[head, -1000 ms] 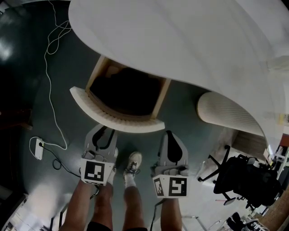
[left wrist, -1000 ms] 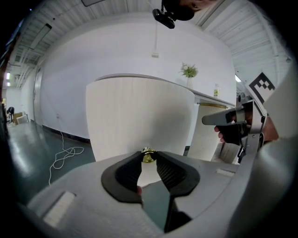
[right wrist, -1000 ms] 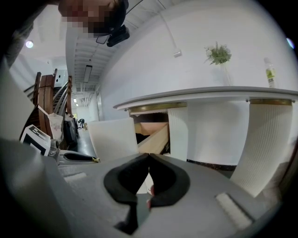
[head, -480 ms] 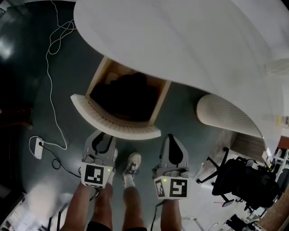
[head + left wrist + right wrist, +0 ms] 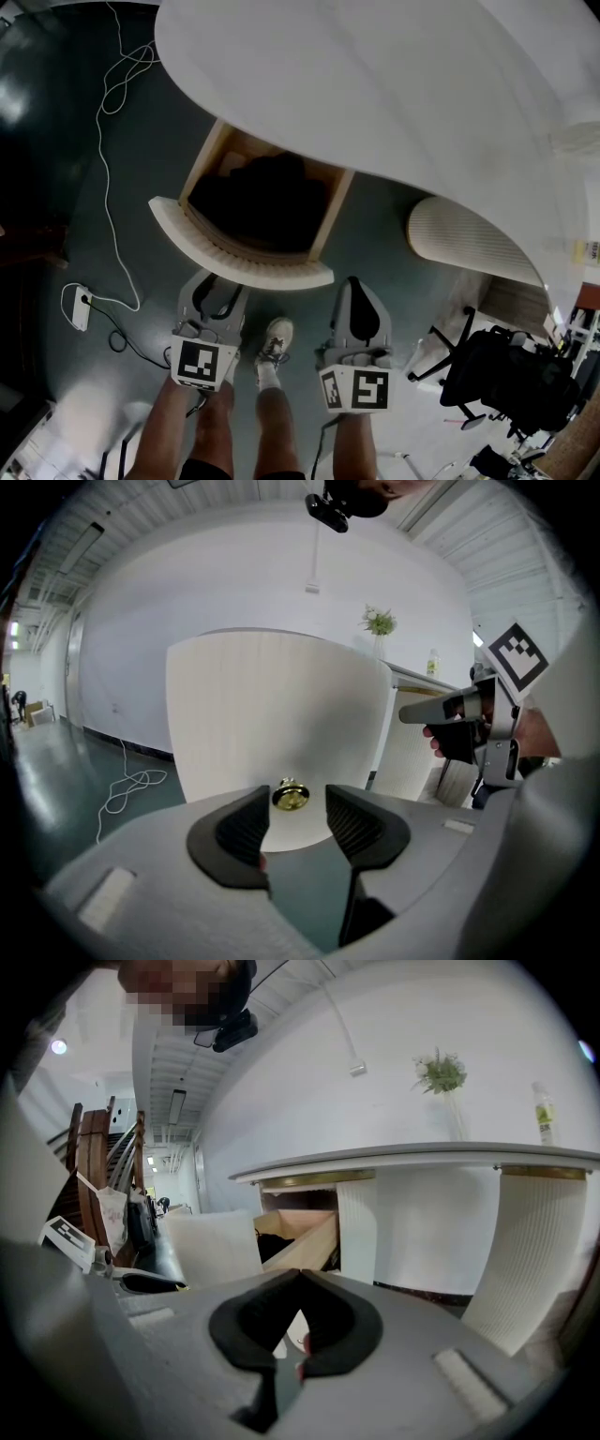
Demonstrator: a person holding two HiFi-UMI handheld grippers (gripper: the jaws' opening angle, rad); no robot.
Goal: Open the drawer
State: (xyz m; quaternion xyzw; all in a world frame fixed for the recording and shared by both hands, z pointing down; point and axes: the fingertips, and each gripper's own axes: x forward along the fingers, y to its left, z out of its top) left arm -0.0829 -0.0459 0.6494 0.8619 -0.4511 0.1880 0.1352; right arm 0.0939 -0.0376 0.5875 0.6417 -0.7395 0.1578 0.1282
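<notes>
The drawer [image 5: 265, 202] stands pulled out from under the white tabletop, its dark inside showing. Its curved ribbed front [image 5: 239, 259] faces me and carries a small brass knob [image 5: 291, 796]. My left gripper [image 5: 214, 287] sits just in front of that panel; its jaws are opening, with the knob [image 5: 291, 796] in the gap at their tips, untouched by the pads [image 5: 246, 825]. In its own view the left gripper [image 5: 293, 823] is centred on the knob. My right gripper [image 5: 355, 285] hangs to the right of the drawer front, shut on nothing [image 5: 300, 1312].
The white curved tabletop [image 5: 394, 84] overhangs the drawer. A ribbed white table leg [image 5: 469, 234] stands at the right, with a black office chair [image 5: 506, 375] beyond it. A white cable [image 5: 105, 187] runs across the dark floor to a power strip [image 5: 77, 307]. The person's legs and shoes [image 5: 274, 342] are below.
The left gripper's jaws have spread apart off the knob. The head view has shifted slightly. Both hands and the pulled-out drawer stay where they were.
</notes>
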